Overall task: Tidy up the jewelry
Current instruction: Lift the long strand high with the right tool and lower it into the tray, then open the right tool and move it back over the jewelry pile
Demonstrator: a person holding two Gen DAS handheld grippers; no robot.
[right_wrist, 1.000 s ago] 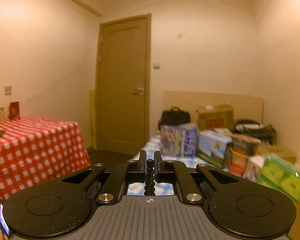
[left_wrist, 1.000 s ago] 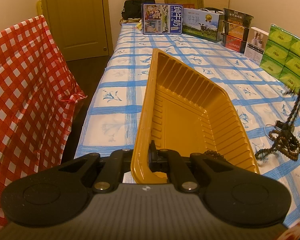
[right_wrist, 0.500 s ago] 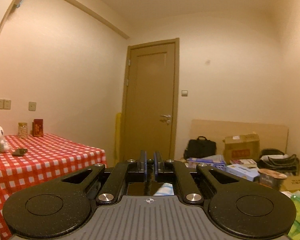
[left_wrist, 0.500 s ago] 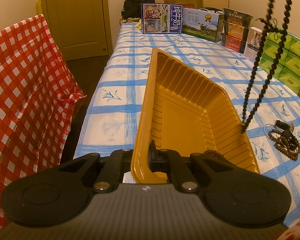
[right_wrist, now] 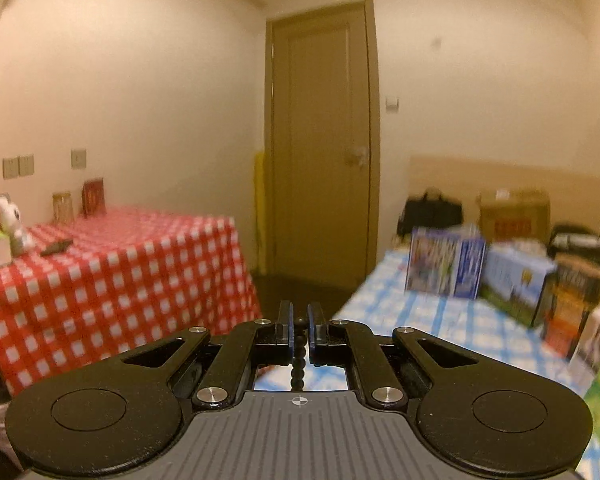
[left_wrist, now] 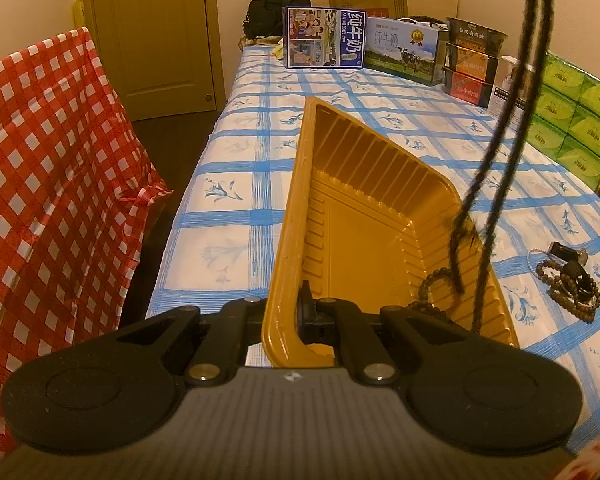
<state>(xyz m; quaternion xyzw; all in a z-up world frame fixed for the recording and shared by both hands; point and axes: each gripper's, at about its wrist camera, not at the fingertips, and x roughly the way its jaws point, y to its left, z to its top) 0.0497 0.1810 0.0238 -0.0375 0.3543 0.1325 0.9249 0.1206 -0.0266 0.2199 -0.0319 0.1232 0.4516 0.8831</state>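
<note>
Lower right of the left-wrist view: long dark beaded necklace (left_wrist: 496,184) dangles into the ribbed yellow plastic tray (left_wrist: 340,184) — right gripper (right_wrist: 299,326) pinching it, left gripper (left_wrist: 282,312) clamping the tray rim. One brown bead string (left_wrist: 430,286) inside; bead pile (left_wrist: 570,284) remains on the blue-checked cloth (left_wrist: 236,184).

Checked tablecloth (left_wrist: 236,236) under boxes (left_wrist: 324,38), beads (left_wrist: 568,284)

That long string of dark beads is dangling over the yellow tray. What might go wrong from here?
The long dark bead necklace hangs near the right wall of the ribbed yellow plastic tray, so part could drape outside if lowered there. It might tangle with the brown bead bracelet already inside. The left tool pinches only the tray's near rim, so the tray could tip or slip.
</note>
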